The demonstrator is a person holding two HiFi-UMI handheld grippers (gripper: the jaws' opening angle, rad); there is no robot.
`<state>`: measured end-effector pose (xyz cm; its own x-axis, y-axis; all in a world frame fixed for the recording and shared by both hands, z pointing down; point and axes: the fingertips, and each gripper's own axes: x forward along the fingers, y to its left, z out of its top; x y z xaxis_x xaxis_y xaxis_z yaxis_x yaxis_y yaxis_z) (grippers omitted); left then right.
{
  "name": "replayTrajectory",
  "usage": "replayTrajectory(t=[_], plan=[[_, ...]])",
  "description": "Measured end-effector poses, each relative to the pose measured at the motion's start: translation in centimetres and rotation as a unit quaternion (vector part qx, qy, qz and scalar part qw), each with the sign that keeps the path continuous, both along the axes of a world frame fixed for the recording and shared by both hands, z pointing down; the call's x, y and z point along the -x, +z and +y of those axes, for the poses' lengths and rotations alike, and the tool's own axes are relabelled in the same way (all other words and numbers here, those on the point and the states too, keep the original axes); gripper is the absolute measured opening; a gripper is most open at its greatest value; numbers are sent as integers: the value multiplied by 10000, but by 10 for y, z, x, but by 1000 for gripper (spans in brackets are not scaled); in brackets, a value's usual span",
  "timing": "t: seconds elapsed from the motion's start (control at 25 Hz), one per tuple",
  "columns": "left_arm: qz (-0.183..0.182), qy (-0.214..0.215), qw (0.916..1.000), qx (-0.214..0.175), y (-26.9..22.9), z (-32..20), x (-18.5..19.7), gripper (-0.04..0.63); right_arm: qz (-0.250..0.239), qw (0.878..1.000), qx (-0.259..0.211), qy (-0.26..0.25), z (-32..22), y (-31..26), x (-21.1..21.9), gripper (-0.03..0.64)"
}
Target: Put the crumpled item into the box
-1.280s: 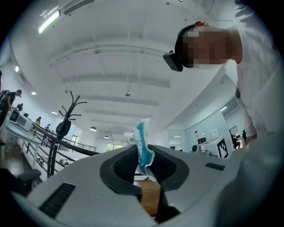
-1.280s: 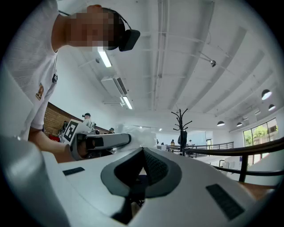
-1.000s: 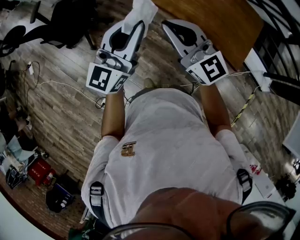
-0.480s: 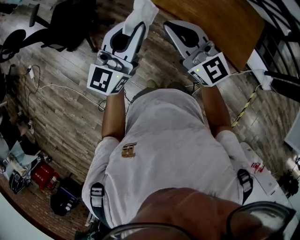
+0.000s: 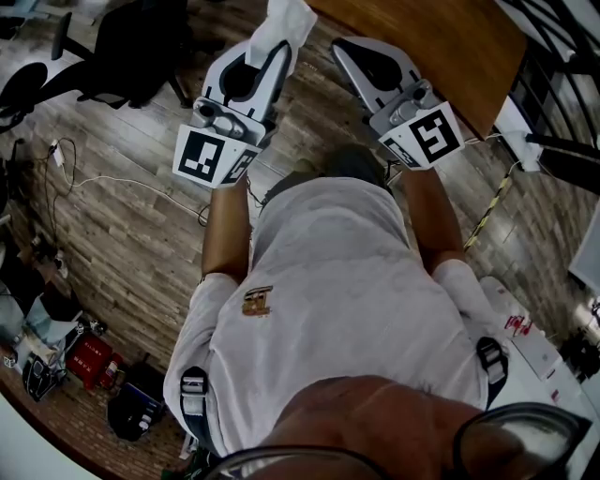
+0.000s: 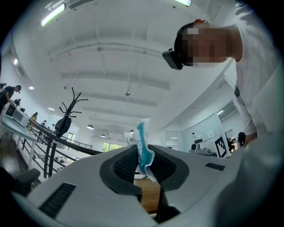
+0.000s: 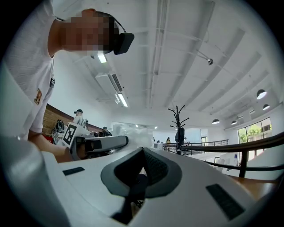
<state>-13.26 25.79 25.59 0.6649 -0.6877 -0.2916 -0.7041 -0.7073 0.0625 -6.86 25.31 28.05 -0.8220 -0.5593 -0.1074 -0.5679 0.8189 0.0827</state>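
While the person (image 5: 337, 309) in a white shirt fills the middle of the head view, a wood-plank floor (image 5: 141, 225) spreads out beneath and a brown wooden table (image 5: 441, 47) cuts across the upper right corner. A black office chair (image 5: 122, 42) stands at the upper left, and a thin pale cable (image 5: 122, 178) trails over the planks below it. Both tools are held out in front of the body, side by side but apart, above the floor near the table's edge. The right gripper (image 5: 349, 52) has its jaws brought together with nothing between them, as its own view (image 7: 142, 153) shows. The left gripper (image 5: 267, 58) is closed only partway, its ribbed pads pinching the crumpled item (image 5: 281, 23), a white wad with a blue streak (image 6: 143, 142) that sticks out past the tips.
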Motion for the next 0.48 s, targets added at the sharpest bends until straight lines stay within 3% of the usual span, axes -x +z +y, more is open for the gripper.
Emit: replayTrajectory(t=[0.48], plan=[[39, 13, 10000, 45, 7, -34, 7, 78, -13, 10000, 19, 58, -31, 5, 4, 32]])
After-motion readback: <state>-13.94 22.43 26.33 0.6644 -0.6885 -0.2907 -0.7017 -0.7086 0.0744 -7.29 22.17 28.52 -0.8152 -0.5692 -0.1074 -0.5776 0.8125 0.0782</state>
